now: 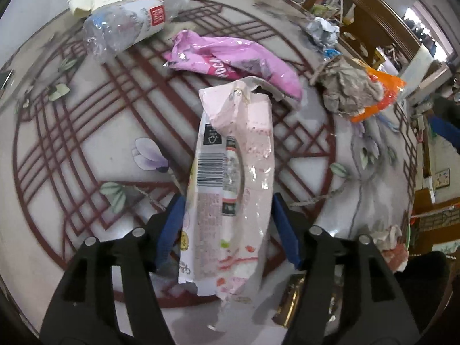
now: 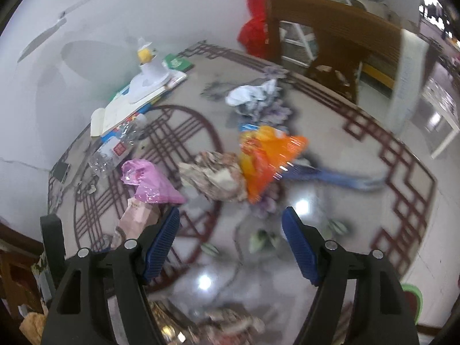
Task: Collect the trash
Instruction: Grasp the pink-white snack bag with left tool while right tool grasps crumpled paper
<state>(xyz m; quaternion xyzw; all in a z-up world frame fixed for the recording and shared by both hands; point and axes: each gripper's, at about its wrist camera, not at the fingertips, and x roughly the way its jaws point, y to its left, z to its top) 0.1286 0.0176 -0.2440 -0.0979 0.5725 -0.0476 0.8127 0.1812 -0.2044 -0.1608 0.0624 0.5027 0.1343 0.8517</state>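
Both claws gape — left claw (image 1: 227,215) straddling pink wrapper (image 1: 230,189), right claw (image 2: 230,238) empty, blurred.

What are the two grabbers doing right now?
Left gripper: fingers around the pale pink wrapper; whether they squeeze it cannot be told.
Right gripper: open, holding nothing.

- Barcode, black bars on white, printed on the pale pink wrapper (image 1: 230,178); digits beneath too small to read.
- Dark square panel with a white symbol above that barcode; wording illegible.
- Dense small print lower on the same wrapper; unreadable.
- White capitals "OC" partly legible on the crumpled pink bag (image 1: 230,57); rest lost in folds.
- Red label block with white characters on the clear plastic bottle (image 1: 129,26); not decipherable.
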